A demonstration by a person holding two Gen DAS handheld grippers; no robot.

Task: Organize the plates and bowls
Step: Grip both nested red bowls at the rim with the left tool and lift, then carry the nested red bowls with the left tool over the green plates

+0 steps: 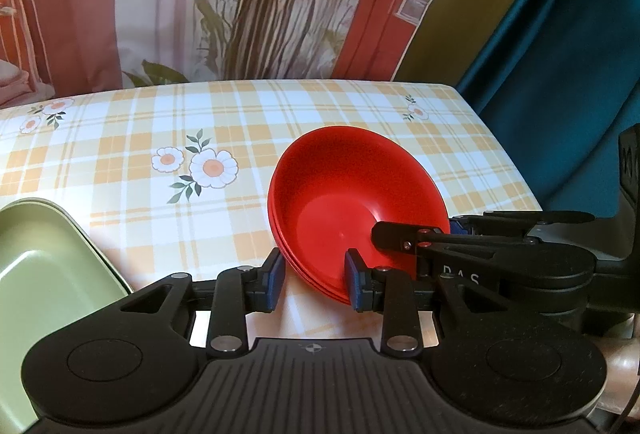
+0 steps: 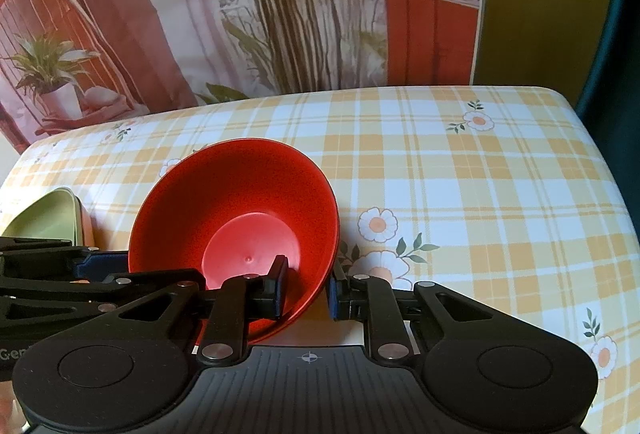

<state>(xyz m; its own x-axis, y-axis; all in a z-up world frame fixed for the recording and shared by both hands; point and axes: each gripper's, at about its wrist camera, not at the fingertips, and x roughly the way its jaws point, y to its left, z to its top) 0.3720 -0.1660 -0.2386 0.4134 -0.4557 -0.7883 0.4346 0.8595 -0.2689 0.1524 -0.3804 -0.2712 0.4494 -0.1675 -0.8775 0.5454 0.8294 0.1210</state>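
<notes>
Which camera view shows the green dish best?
The left wrist view. There the green dish fills the lower left corner, showing its inside and rounded rim. In the right wrist view it is small at the left edge, partly hidden behind the left gripper.

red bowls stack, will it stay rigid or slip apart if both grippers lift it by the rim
The red bowls look like hard, thin plastic, so probably stiff and light. Their glossy walls may slide in the left gripper or right gripper. Nested layers at the rim could separate.
</notes>
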